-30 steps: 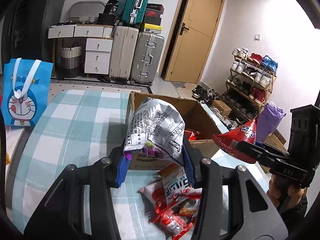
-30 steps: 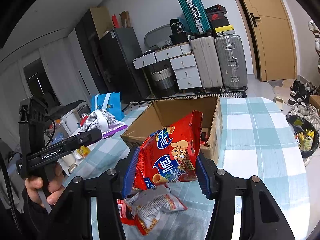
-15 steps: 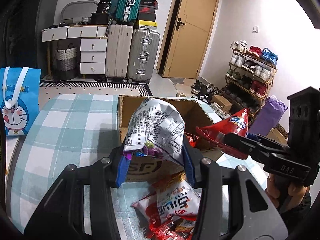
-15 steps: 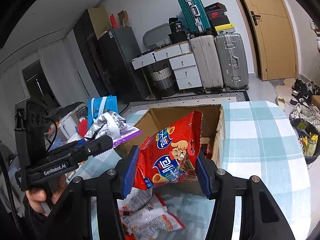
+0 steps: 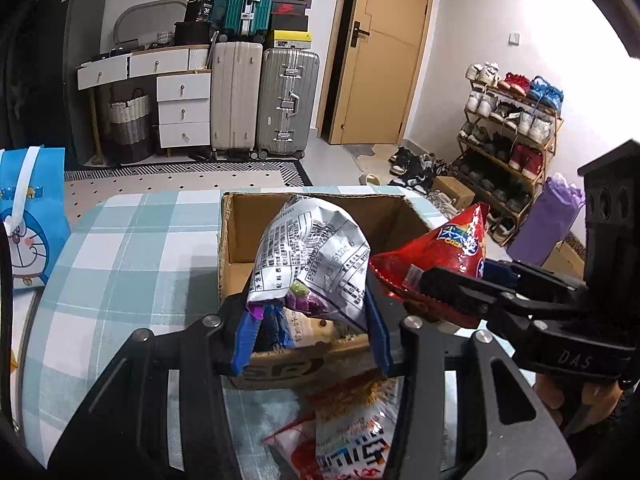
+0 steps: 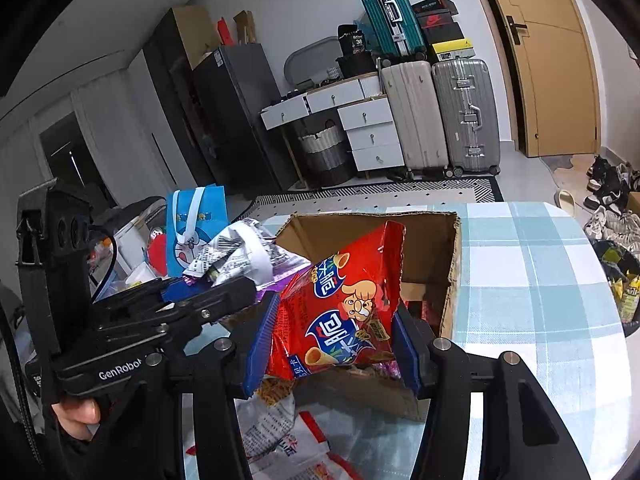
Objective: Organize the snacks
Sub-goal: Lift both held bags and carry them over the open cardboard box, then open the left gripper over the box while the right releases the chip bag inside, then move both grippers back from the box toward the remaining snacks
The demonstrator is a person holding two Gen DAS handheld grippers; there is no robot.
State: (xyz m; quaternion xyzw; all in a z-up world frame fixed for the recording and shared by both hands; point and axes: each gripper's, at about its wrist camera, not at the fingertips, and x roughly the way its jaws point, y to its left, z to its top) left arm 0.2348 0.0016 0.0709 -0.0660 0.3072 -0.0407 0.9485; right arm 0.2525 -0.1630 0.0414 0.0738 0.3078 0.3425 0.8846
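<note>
Checked surface [image 5: 120,248] carries the cardboard box [image 5: 240,232]; over it my left fingers [image 5: 245,332] pinch a silver snack bag [image 5: 316,248], my right fingers [image 6: 260,340] a red chip bag [image 6: 344,304].

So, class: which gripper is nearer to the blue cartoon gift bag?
Left. The left gripper holds its silver packet on the side toward the blue bag; the right gripper is farther across, over the cardboard box.

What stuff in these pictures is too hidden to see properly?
- Inside of the cardboard box: left wrist view, mostly hidden by the silver snack bag.
- Box floor: right wrist view, blocked by the red snack bag.
- Snack packets on the table: cut off by the frame's bottom edge.
</note>
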